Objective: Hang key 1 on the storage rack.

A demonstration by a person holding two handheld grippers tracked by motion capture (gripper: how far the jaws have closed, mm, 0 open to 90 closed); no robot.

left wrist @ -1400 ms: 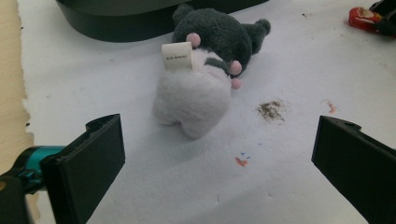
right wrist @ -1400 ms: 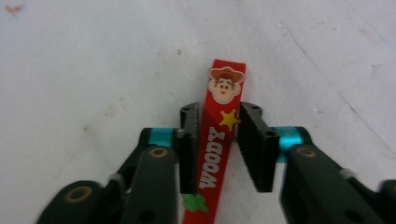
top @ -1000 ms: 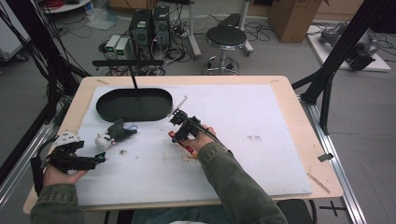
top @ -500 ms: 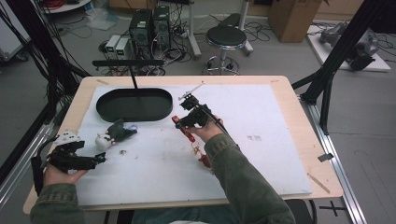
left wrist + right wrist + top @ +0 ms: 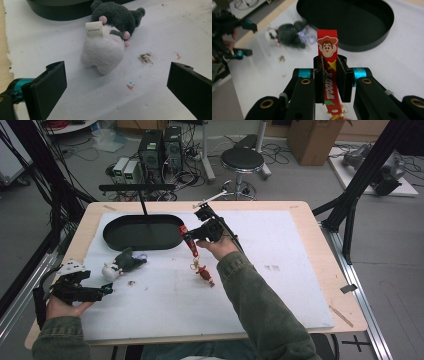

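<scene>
Right gripper (image 5: 329, 75) clamps the red Woody strap (image 5: 327, 47), lifted at frame centre; next, carry it over the black oval tray (image 5: 372, 32) and release.

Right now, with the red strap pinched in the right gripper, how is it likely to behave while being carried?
Probably floppy: in the high view the red strap hangs slack from the right gripper down to a charm near the mat. The charm end will likely swing or drag. It looks light, and the flat rubbery band between the jaws in the right gripper view should resist slipping.
</scene>
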